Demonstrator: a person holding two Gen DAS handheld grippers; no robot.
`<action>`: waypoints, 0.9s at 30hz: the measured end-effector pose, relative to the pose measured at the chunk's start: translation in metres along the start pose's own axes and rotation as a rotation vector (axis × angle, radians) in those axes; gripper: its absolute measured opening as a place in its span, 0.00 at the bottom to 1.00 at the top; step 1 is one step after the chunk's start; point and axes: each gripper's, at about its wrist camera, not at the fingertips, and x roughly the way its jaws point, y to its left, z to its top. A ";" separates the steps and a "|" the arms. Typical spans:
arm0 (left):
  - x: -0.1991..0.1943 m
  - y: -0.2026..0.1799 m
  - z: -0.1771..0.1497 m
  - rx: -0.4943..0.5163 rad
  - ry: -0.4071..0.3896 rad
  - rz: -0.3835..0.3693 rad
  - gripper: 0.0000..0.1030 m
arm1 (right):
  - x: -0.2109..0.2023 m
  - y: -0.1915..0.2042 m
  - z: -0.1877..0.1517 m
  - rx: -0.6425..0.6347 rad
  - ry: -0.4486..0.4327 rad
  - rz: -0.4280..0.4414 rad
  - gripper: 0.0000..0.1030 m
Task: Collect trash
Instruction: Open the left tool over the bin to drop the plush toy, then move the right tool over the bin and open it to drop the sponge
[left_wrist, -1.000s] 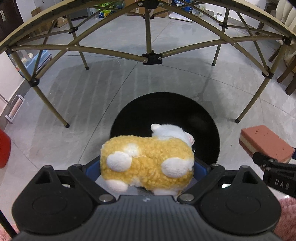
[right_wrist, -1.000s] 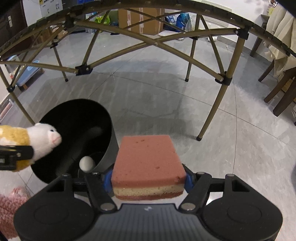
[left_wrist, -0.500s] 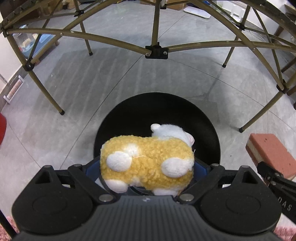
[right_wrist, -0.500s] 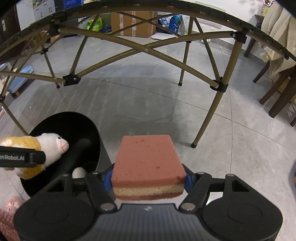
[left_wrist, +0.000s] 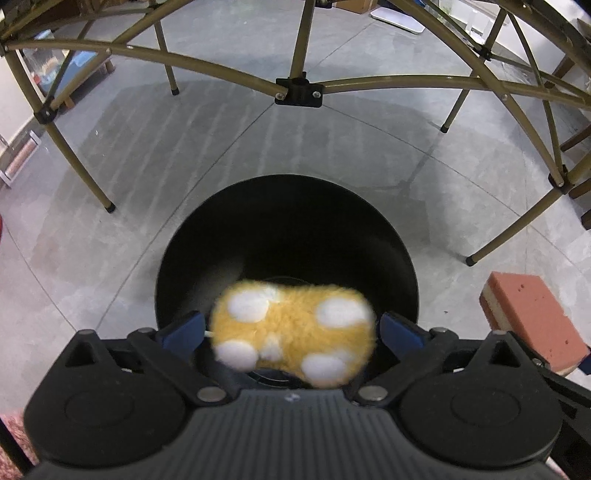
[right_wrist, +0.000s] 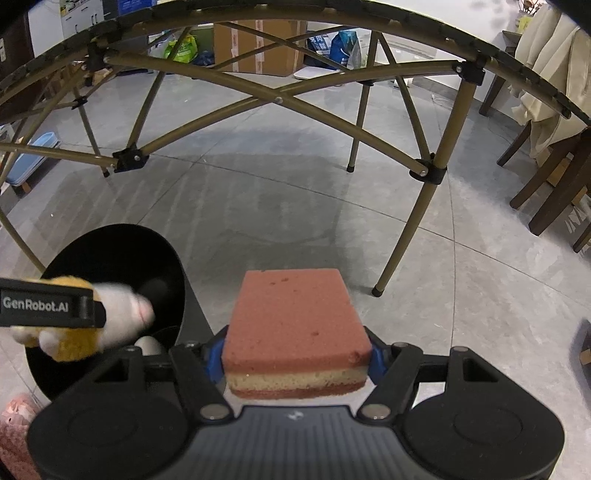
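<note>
Blue-padded jaws of the left gripper (left_wrist: 291, 332) stand spread apart, and the yellow plush toy (left_wrist: 293, 334) sits blurred in the gap between them, clear of both pads by the look of it — it reads as dropping free, right over the mouth of the black bin (left_wrist: 286, 229). On the other side, the right gripper (right_wrist: 297, 356) has its jaws pressed onto the flanks of the pink sponge (right_wrist: 295, 325), a layered block with a pale band through the middle, held level and just beside the bin, not over it.

From the right wrist view the toy's white head pokes past the left gripper's finger above the bin's rim, and a small white ball (right_wrist: 147, 345) already lies down inside. So the count, as I judge it: one item in, the toy on its way, the sponge yet to be carried across and let go.

Outward, grey floor tiles and the tan folding frame (left_wrist: 299, 86) ring the scene. A pink fuzzy thing (right_wrist: 16, 435) lies by the bin's foot; whether that counts as trash, I cannot say.
</note>
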 end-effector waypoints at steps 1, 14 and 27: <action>0.001 -0.001 0.000 -0.001 0.002 -0.002 1.00 | 0.000 -0.001 0.000 0.001 -0.001 0.001 0.67; 0.001 0.000 0.000 0.016 0.010 0.005 1.00 | -0.001 0.000 0.000 -0.001 -0.007 0.003 0.67; -0.013 0.029 -0.002 0.022 -0.018 0.023 1.00 | -0.013 0.004 0.002 -0.007 -0.048 0.035 0.67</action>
